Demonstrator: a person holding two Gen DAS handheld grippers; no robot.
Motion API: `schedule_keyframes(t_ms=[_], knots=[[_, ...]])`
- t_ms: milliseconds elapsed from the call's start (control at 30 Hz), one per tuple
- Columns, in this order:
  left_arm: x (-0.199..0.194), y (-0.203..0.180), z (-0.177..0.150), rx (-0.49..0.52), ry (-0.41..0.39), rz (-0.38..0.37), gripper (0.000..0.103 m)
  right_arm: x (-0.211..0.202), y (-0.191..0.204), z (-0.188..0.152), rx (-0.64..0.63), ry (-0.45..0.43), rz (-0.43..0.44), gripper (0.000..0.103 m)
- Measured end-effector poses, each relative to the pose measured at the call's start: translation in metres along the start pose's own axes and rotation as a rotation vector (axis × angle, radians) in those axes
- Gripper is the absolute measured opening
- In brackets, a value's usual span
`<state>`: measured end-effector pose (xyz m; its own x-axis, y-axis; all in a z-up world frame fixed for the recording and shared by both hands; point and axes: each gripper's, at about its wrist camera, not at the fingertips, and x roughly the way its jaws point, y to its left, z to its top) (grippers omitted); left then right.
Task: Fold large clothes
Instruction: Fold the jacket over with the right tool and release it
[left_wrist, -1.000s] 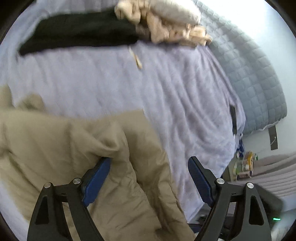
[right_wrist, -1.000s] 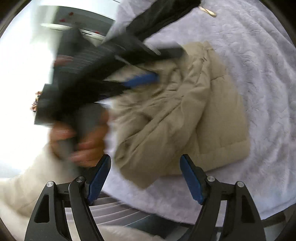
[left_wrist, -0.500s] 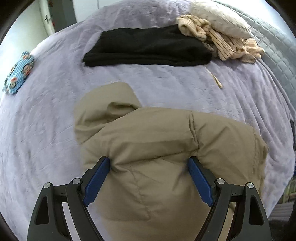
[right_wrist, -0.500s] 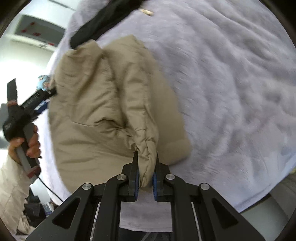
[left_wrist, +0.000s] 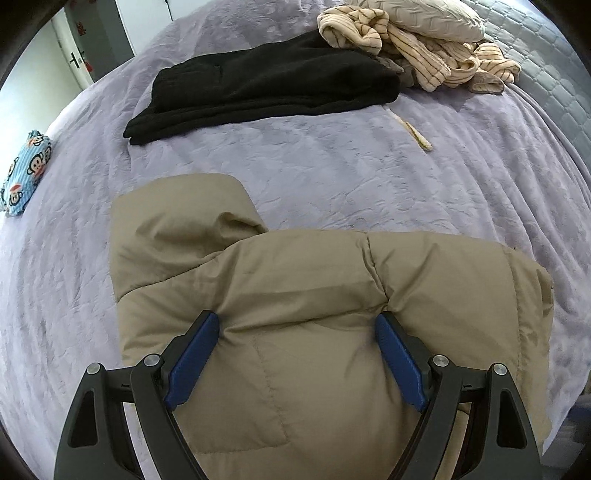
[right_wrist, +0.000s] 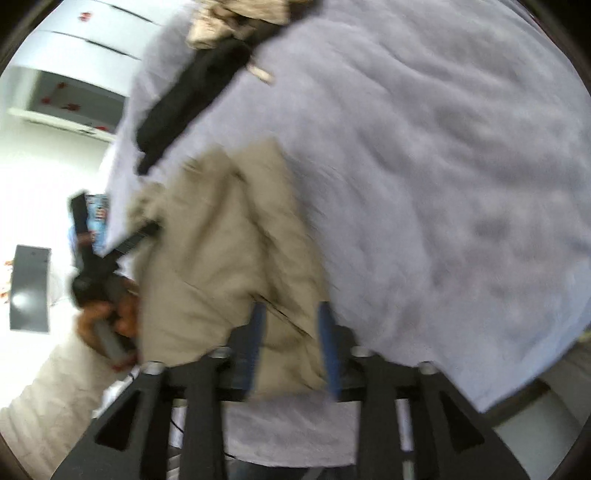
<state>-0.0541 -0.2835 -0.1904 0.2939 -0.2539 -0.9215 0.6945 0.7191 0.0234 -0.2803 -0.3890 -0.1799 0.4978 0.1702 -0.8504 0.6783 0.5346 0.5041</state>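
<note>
The tan puffy jacket (left_wrist: 332, 314) lies folded on the purple bed cover (left_wrist: 332, 177), near the front edge of the bed. The left claw (left_wrist: 295, 350) is spread wide and pushes down on the jacket. Its blue pads dent the cloth on both sides, but it does not pinch a fold. The right claw (right_wrist: 291, 343) has just been opening. Its jaws now stand apart with a bit of the jacket's edge between them. That picture is blurry, so I cannot tell if the pads touch the cloth.

A folded black garment (left_wrist: 258, 88) and a striped pile (left_wrist: 417, 55) lie farther back, well apart from the jacket.

What could go wrong? The jacket is puffy, so I think it may spring open when the left claw lifts. The right claw could also snag the edge and drag the fold loose. The jacket lies close to the bed's edge, so a hard tug might slide it off.
</note>
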Motion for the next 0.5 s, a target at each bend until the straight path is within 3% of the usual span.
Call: schedule_keyframes(t_ms=[67,167,267,500], knots=[[-0.004,0.001,0.0,-0.01,0.005,0.013,0.086,0.008,0.022,0.012,-0.058,-0.01,0.039,0.06],[-0.023,0.007,-0.001,-0.042,0.011,0.028,0.086,0.041,0.051,0.031,-0.115,0.038,0.027,0.06],[-0.05,0.022,-0.012,-0.072,-0.011,0.013,0.086,0.074,0.051,0.05,-0.127,0.093,0.024,0.06],[-0.1,0.068,-0.081,-0.19,0.011,0.03,0.086,0.101,0.054,0.05,-0.151,0.148,-0.069,0.058]])
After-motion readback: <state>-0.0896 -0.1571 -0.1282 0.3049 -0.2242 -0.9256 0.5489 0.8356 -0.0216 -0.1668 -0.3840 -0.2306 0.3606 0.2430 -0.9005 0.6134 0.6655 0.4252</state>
